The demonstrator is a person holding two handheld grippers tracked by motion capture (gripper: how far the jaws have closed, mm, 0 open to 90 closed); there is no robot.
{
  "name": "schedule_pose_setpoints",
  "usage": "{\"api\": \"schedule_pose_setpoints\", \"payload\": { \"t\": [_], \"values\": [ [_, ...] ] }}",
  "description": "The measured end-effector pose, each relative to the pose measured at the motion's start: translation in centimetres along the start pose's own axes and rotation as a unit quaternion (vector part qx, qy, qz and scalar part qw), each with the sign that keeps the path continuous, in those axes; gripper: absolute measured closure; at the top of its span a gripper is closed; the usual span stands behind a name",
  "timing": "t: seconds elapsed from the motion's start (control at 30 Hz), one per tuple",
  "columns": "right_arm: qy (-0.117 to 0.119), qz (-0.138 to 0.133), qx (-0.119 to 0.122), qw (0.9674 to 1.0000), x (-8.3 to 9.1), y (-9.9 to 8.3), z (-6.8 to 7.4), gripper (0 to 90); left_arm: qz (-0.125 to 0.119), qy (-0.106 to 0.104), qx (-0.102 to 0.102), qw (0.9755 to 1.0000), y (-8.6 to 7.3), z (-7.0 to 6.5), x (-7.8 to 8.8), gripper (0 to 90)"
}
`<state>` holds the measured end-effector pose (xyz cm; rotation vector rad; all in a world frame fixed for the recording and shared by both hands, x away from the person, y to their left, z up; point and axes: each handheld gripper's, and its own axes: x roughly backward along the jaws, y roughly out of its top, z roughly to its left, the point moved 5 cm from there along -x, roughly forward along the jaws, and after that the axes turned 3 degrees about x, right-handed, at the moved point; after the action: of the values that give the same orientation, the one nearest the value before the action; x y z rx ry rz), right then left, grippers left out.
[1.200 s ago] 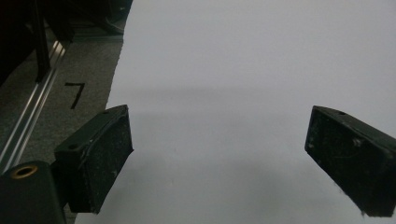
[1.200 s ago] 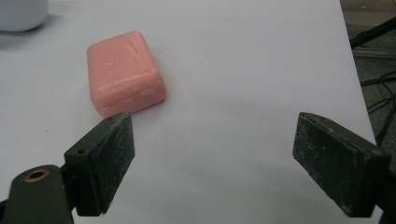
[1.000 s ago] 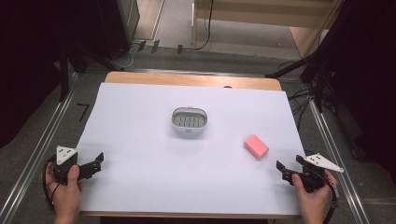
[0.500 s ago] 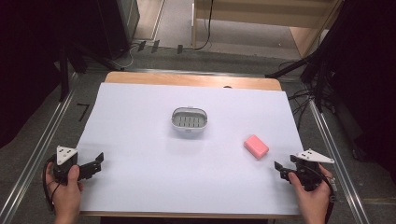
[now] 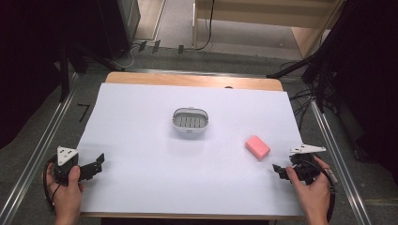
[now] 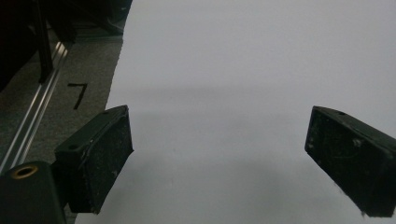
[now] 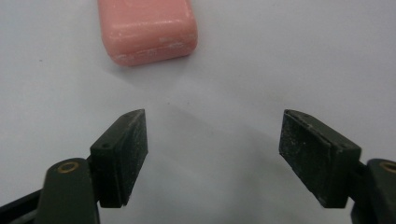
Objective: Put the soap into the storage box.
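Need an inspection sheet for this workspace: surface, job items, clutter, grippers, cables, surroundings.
Surface: white sheet over a wooden table; flat, unmarked.
Job's things: pink soap bar lying flat on the sheet, ahead of the right gripper, untouched; small grey slotted dish mid-table, nothing seen in it.
Clutter: nothing seen.
Grippers: right gripper jaws apart, just been opening, nothing between them, soap ahead in the right gripper view. Left gripper open, nothing between the jaws, over bare sheet near the left edge.
Cables: one trails from each gripper by the hands; more run on the floor beyond the table.
Surroundings: metal rails along both sides, grey floor, dark stands, wooden furniture behind.
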<state>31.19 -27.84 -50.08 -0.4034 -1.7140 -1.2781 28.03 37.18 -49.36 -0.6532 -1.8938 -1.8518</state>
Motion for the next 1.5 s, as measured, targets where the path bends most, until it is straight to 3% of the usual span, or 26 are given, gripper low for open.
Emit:
{"api": "schedule_pose_setpoints", "payload": {
  "t": [0.07, 0.13, 0.73, 1.17, 1.5],
  "values": [
    [-0.011, 0.022, 0.022, 0.9995, -0.2, 0.3, 0.1, 24.9, 0.000, 0.000, 0.000, 1.0000, 0.0, 0.0, 0.0, 8.0],
    [-0.013, 0.029, 0.028, 0.9991, -0.2, 0.6, 0.1, 24.7, 0.000, 0.001, -0.001, 1.0000, 0.0, 0.0, 0.0, 8.0],
    [0.013, 0.079, 0.049, 0.9956, -1.5, 2.6, 0.3, 25.5, 0.000, 0.002, -0.002, 1.0000, 0.0, 0.0, 0.0, 8.0],
    [0.020, 0.090, 0.069, 0.9934, -2.2, 4.6, 1.2, 25.1, 0.000, 0.002, -0.004, 1.0000, 0.0, 0.0, 0.0, 8.0],
    [0.039, 0.101, 0.070, 0.9917, -2.8, 5.4, 2.3, 23.1, 0.000, 0.001, -0.003, 1.0000, 0.0, 0.0, 0.0, 8.0]
  ]
}}
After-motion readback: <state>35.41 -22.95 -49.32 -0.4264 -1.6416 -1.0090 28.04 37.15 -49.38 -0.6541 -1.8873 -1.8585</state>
